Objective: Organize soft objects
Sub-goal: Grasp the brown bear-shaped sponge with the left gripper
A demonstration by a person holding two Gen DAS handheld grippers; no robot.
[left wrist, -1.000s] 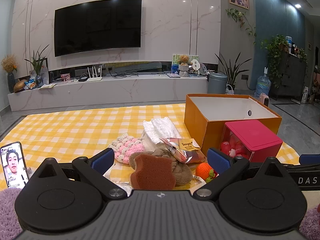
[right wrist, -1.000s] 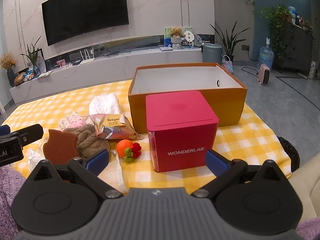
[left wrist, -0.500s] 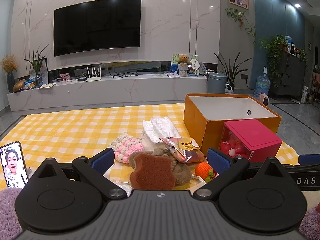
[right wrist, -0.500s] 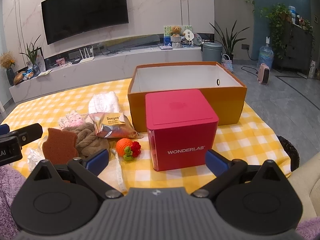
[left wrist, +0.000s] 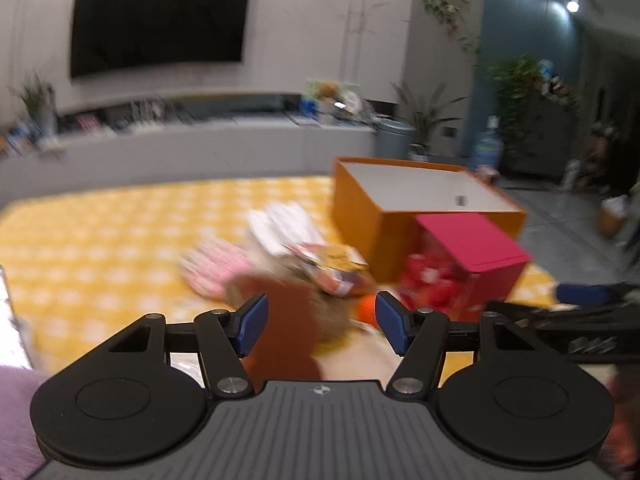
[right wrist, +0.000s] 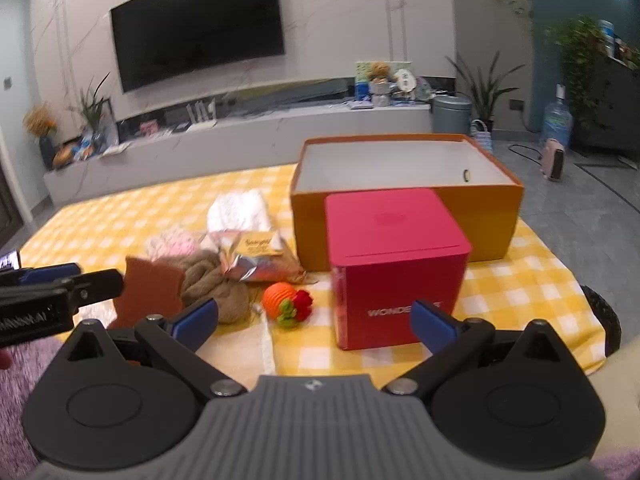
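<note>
- My left gripper [left wrist: 322,322] is holding its jaws apart around the brown sponge [left wrist: 286,320], not clamping it;
- My right gripper [right wrist: 314,318] is gaping wide, empty, facing the red box [right wrist: 396,264]; the crocheted orange [right wrist: 286,304] is lying beside it.

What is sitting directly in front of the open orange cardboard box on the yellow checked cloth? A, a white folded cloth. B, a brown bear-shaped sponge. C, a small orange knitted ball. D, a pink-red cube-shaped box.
D: in the right wrist view the pink-red cube-shaped box stands right against the front wall of the open orange cardboard box; the other items lie off to its left.
</note>
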